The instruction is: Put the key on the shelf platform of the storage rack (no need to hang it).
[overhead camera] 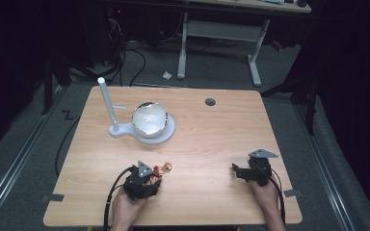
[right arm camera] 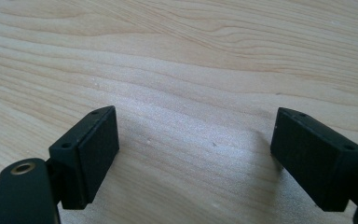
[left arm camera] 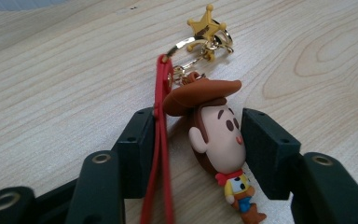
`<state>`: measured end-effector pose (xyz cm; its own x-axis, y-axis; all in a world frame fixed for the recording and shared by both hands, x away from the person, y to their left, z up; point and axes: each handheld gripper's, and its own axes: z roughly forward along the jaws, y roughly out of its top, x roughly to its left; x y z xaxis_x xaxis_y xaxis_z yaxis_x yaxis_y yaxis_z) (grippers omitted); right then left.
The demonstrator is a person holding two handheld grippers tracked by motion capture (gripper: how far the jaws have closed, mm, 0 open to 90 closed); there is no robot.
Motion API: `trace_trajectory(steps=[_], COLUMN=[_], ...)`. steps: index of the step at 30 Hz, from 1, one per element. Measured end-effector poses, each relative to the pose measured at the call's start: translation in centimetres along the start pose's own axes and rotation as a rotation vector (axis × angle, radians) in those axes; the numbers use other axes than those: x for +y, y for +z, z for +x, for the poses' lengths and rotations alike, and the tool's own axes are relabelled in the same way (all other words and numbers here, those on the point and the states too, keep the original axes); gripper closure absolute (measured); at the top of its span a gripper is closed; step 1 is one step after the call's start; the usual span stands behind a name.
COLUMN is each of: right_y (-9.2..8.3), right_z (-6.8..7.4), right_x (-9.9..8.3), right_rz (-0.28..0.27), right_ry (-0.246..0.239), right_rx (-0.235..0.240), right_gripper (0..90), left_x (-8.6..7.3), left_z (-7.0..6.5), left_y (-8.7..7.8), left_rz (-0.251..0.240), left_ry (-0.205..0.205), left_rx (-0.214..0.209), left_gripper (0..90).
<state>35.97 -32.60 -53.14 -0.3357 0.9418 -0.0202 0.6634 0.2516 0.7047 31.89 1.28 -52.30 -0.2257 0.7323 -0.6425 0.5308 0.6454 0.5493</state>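
Observation:
A cowboy figure keychain (left arm camera: 219, 140) with a brown hat, a red strap (left arm camera: 161, 140) and a gold star charm (left arm camera: 206, 25) lies on the wooden table (overhead camera: 197, 144) near the front left. My left gripper (left arm camera: 198, 116) stands over it with the head and strap between its jaws. The right pad touches the side of the head, the strap lies against the left pad, and a gap stays between the head and that pad. In the high view the keychain (overhead camera: 163, 168) sits at the tip of the left gripper (overhead camera: 154, 175). My right gripper (overhead camera: 243, 166) rests at the front right, open over bare wood (right arm camera: 193, 135).
A white stand (overhead camera: 166, 134) with an upright post (overhead camera: 107, 103) and a shiny round bowl (overhead camera: 149, 118) sits at the back left of the table. A dark cable hole (overhead camera: 210, 102) lies near the back edge. A person's hands hold both grippers at the front edge.

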Motion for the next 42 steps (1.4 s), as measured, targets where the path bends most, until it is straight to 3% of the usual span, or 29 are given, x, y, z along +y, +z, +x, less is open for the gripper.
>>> trace_trajectory(steps=[2,6,12,15,23,29,35,42], right_y=[0.0,0.0,0.0,0.0,0.0,0.0,0.0,0.0], right_z=[0.0,0.0,0.0,0.0,0.0,0.0,0.0,0.0], right_x=[0.0,0.0,0.0,0.0,0.0,0.0,0.0,0.0], right_rz=[0.000,0.000,0.000,0.000,0.000,0.000,0.000,0.000], right_ry=[0.000,0.001,0.000,0.000,0.002,0.000,0.000,0.002], right_rx=[0.000,0.000,0.000,0.001,0.001,0.001,0.001,0.001], right_gripper=[15.1,15.1,15.0,15.1,15.0,15.1,15.1,15.1], left_x=[0.1,0.3,0.3,0.7,1.6,2.6,3.3,4.4], left_z=[0.1,0.0,0.1,-0.3,-0.9,-1.4,-1.5,-1.9], left_y=[0.0,-0.1,-0.2,-0.6,-1.1,-1.8,-2.0,-2.2], left_rz=[0.000,0.016,0.022,0.031,0.027,0.029,0.027,-0.019], left_ry=[0.007,-0.022,-0.010,-0.034,-0.041,-0.075,-0.070,-0.094], left_rx=[-0.002,0.001,-0.008,-0.022,-0.048,-0.069,-0.081,-0.080], left_gripper=[58.4,61.1,62.3,62.5,62.6,62.7,62.7,62.7])
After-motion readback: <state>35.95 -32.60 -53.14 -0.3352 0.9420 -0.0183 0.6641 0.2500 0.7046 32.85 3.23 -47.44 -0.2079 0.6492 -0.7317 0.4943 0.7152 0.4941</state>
